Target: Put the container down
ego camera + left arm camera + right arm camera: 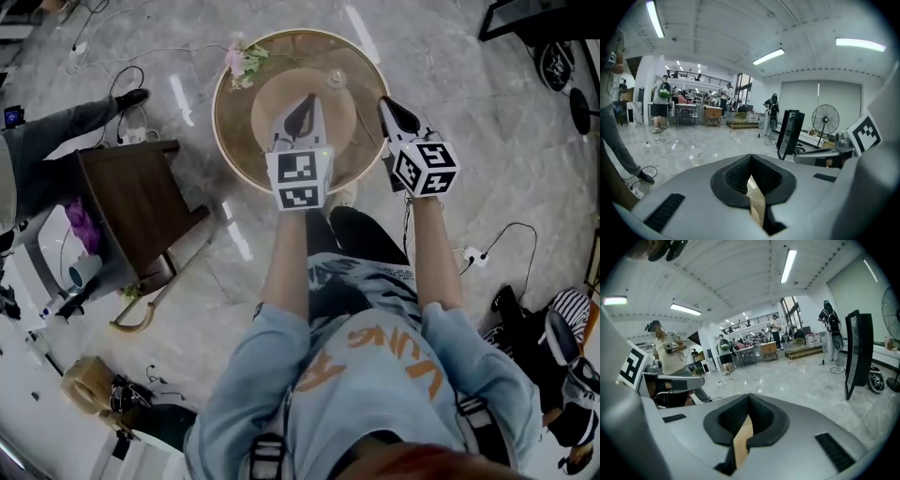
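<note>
- Two grippers, both mine: the left gripper (305, 103) and the right gripper (387, 103), each carrying one white cube with black square markers.
- The left fingers are pressed together at the tips, with nothing between them.
- The right fingers are pressed together too, and they are just as empty.
- One round table with a tan rim (221, 131) and a see-through top lies below me. Both grippers hang over its near half, the left one over the middle and the right one over the right edge.
- One small clear glass container (336, 79) sits on the far half of the table, just right of the table's centre.
- In the head view the container lies beyond my fingertips, in the gap between the two grippers and closer to the right one. It is clear of both, touching neither.
- From above it shows a round outline, so it seems to stand upright on the table top. I cannot tell its long axis or any facing from up here.
- One bunch of pale pink flowers (239, 61) lies on the table's far left rim, well apart from the container.
- One dark brown wooden stool (131, 197) stands on the marble floor left of the table.
</note>
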The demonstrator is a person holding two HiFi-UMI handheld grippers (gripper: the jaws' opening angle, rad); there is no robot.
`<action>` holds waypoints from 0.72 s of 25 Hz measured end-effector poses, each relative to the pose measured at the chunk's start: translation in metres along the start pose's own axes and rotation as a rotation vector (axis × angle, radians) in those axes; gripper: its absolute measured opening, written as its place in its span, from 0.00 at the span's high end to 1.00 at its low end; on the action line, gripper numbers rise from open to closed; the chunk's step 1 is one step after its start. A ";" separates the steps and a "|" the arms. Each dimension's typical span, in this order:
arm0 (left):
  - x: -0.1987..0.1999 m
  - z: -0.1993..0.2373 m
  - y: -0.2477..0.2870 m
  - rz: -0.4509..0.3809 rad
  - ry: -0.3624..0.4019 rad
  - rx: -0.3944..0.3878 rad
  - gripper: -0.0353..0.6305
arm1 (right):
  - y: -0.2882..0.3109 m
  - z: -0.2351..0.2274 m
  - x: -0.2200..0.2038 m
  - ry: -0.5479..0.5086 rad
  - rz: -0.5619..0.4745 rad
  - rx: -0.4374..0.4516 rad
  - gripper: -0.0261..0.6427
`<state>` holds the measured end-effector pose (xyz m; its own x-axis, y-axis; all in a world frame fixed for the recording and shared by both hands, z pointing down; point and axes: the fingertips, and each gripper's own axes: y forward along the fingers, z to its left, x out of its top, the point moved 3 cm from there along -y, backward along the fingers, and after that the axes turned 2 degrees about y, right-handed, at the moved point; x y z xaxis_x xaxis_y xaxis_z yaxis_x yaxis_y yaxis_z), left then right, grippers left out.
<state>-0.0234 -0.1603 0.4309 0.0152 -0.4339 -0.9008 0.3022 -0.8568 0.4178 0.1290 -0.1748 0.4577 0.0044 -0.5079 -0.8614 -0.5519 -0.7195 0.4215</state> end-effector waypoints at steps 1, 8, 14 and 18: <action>0.013 -0.001 -0.004 -0.014 -0.009 0.013 0.91 | -0.005 0.003 0.015 -0.004 -0.025 -0.010 0.94; 0.089 -0.010 -0.042 -0.125 -0.039 0.106 0.91 | -0.044 0.016 0.103 -0.118 -0.142 -0.081 0.94; 0.151 -0.013 -0.073 -0.237 0.025 0.120 0.91 | -0.086 0.034 0.171 -0.142 -0.292 -0.086 0.94; 0.176 0.000 -0.095 -0.301 0.065 0.132 0.91 | -0.100 0.047 0.194 -0.147 -0.355 -0.097 0.94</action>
<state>-0.0492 -0.1557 0.2326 0.0059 -0.1413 -0.9899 0.1766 -0.9743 0.1401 0.1458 -0.1798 0.2351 0.0579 -0.1513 -0.9868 -0.4558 -0.8834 0.1087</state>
